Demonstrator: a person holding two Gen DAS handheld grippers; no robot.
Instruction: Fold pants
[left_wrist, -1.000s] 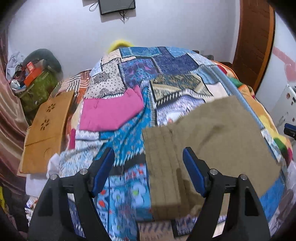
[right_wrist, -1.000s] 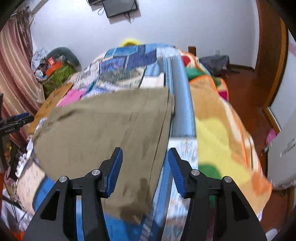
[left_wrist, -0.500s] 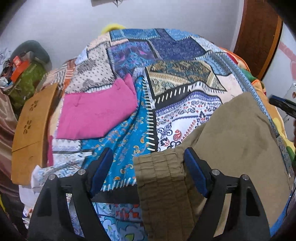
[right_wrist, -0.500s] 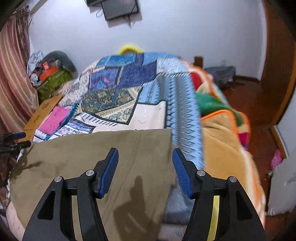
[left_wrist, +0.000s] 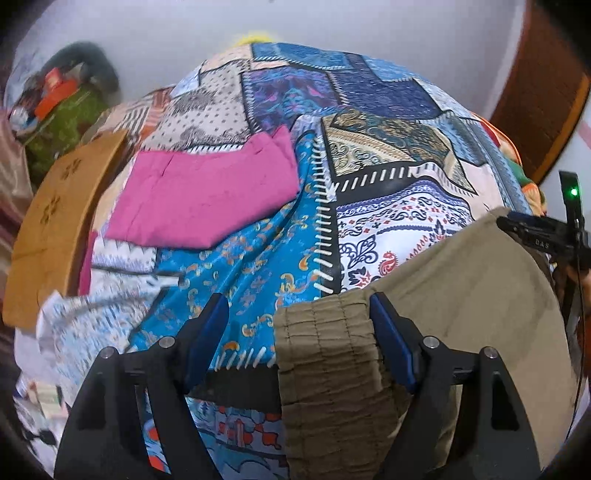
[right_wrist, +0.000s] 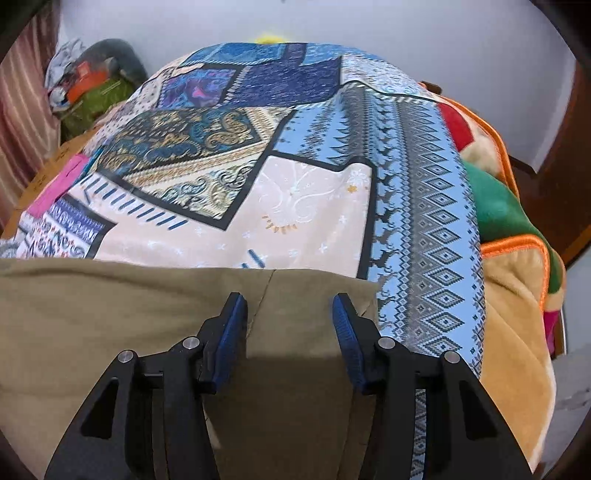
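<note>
The pants (left_wrist: 461, 295) are olive brown and lie flat on the patchwork bedspread (left_wrist: 266, 258). Their waistband (left_wrist: 325, 354) is bunched and wrinkly. The left gripper (left_wrist: 297, 317) hangs over the waistband with its jaws wide apart, not pinching. The right gripper (right_wrist: 290, 314) is above the far edge of the pants; its jaws have just been closing but stand apart, with cloth below them. Beyond the pants the bedspread is bare up to a pink cloth (left_wrist: 207, 195).
</note>
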